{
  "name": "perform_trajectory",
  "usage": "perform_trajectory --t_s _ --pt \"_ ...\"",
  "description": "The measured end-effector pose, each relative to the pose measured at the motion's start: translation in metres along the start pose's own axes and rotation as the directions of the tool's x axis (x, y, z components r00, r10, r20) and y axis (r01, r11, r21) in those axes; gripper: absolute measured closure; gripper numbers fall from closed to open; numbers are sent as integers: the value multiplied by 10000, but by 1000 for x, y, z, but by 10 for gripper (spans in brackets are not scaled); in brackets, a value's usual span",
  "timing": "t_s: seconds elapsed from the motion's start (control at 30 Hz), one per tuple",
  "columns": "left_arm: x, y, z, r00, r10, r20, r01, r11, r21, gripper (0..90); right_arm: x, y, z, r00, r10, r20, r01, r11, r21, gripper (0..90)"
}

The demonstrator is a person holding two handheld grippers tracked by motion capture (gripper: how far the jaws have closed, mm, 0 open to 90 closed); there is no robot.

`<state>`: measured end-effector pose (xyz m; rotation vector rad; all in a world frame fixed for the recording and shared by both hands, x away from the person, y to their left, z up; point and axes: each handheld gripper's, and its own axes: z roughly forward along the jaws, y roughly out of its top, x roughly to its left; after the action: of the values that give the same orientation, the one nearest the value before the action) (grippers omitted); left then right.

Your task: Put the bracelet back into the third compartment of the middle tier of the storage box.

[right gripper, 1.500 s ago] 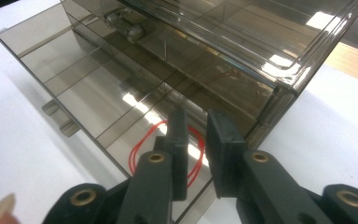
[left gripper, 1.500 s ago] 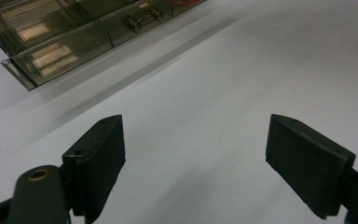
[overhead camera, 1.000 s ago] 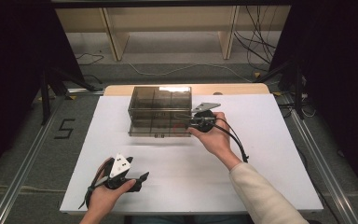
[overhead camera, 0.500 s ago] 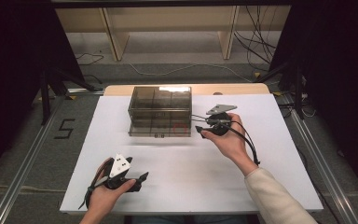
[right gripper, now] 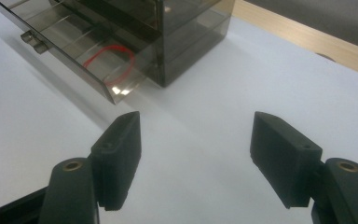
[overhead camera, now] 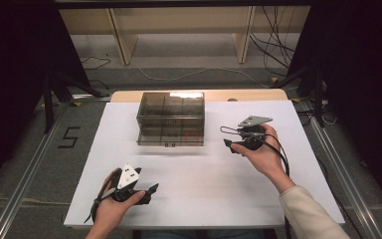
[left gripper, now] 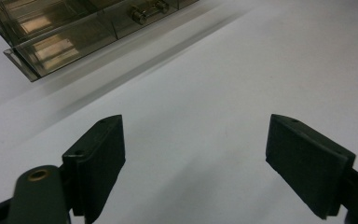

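A smoked clear drawer box (overhead camera: 171,117) stands at the back middle of the white table (overhead camera: 204,194). Its lower drawer (right gripper: 74,46) is pulled out a little, and a red rubber band (right gripper: 109,60) lies inside near the right end (overhead camera: 192,136). My right gripper (overhead camera: 229,139) is held right of the box with its jaws pointing at it. Those jaws have just been opening and stand wide with nothing between them (right gripper: 196,149). My left gripper (overhead camera: 149,193) rests near the front left edge, open and holding nothing (left gripper: 193,158). The drawer handle (left gripper: 147,11) lies ahead of it.
A bare wooden strip (overhead camera: 238,94) edges the table at the back. Beyond it stand a wooden shelf frame (overhead camera: 179,30) and loose cables (overhead camera: 273,55). Metal rails (overhead camera: 25,174) run along the floor on both sides.
My right gripper has drawn back to the right, away from the box's front right corner, and its jaws have spread apart. The left gripper has stayed put.
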<state>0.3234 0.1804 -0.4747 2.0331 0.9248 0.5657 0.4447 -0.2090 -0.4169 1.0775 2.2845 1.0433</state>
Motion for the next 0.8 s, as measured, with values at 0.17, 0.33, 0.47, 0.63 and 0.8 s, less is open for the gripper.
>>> perform_trajectory --t_s 0.17,0.33,0.47,0.63,0.8 --pt "0 0 0 10000 7 -13 -7 10000 -8 195 -8 -13 -11 10000 66 73 -67 9999 122 343" --pt "0 0 0 10000 3 -13 -3 10000 17 195 -16 -28 -23 9998 189 76 -191 9997 154 342" --pt "0 0 0 10000 15 -24 -15 10000 10 195 -20 -41 -32 9992 384 150 -386 9991 158 342" --pt "0 0 0 10000 22 -44 -22 10000 9 195 -25 -59 -41 9987 502 51 -502 9987 115 340" --pt "0 0 0 10000 72 -35 -72 10000 43 195 -23 -79 -51 9986 528 -57 -529 9986 -66 335"
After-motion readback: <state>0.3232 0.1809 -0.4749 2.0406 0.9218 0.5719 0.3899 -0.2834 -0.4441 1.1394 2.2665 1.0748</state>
